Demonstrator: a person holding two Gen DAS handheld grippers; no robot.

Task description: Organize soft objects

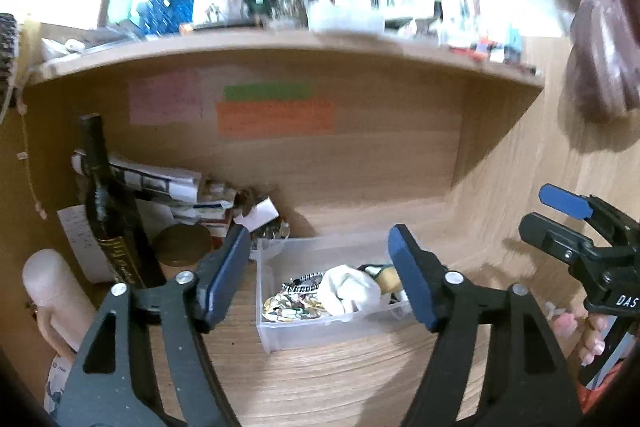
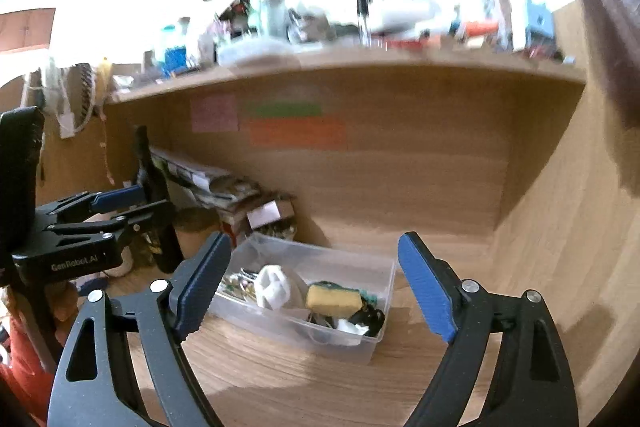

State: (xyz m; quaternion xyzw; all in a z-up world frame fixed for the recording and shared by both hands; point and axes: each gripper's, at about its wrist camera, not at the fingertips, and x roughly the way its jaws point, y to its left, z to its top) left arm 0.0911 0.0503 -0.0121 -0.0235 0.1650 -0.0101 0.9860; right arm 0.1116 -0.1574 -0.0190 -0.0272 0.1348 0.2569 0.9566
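Observation:
A clear plastic bin (image 1: 280, 337) (image 2: 372, 343) stands on the wooden desk. It holds a white cloth (image 1: 350, 289) (image 2: 272, 285), a yellow sponge (image 2: 334, 299) (image 1: 388, 279), a patterned soft item (image 1: 292, 307) and dark items (image 2: 366, 319). My left gripper (image 1: 320, 267) is open and empty, above and in front of the bin. My right gripper (image 2: 314, 267) is open and empty, also in front of the bin. The right gripper also shows at the right edge of the left wrist view (image 1: 552, 219); the left gripper shows at the left of the right wrist view (image 2: 116, 205).
A dark bottle (image 1: 108, 203) stands left of the bin, with stacked papers and boxes (image 1: 168, 187) behind it and a white cylinder (image 1: 52, 287) at far left. A cluttered shelf (image 1: 280, 47) overhangs the desk. Coloured notes (image 1: 276, 117) stick to the back panel.

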